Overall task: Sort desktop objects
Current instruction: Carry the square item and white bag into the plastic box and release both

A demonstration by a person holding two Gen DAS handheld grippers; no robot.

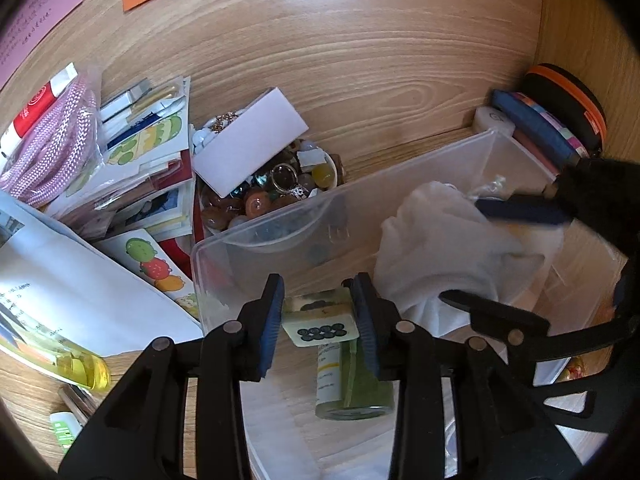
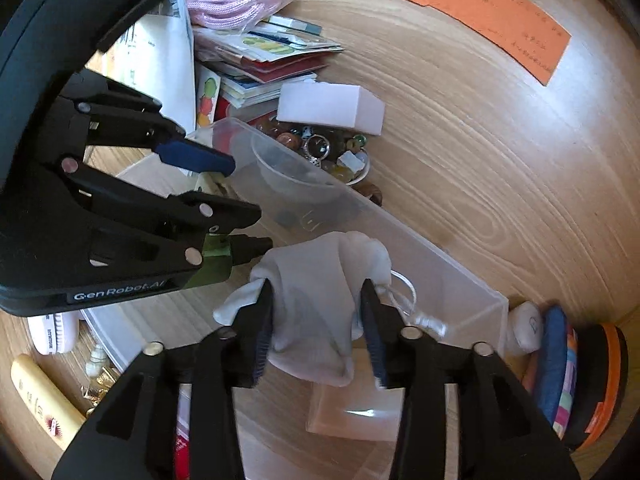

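A clear plastic bin (image 1: 400, 200) fills the lower right of the left wrist view, standing on the wooden surface (image 1: 360, 60). Inside it lie a white cloth pouch (image 2: 316, 304) and a green bottle (image 1: 352, 380). Behind the bin, at frame centre, a bowl of beads and rings (image 1: 276, 196) carries a white card (image 1: 248, 144).

The left tool (image 1: 318, 320), angled down into the bin, is clenched on a mahjong tile (image 1: 320, 328). The right tool (image 2: 316, 320) straddles the pouch with its pads apart, released.
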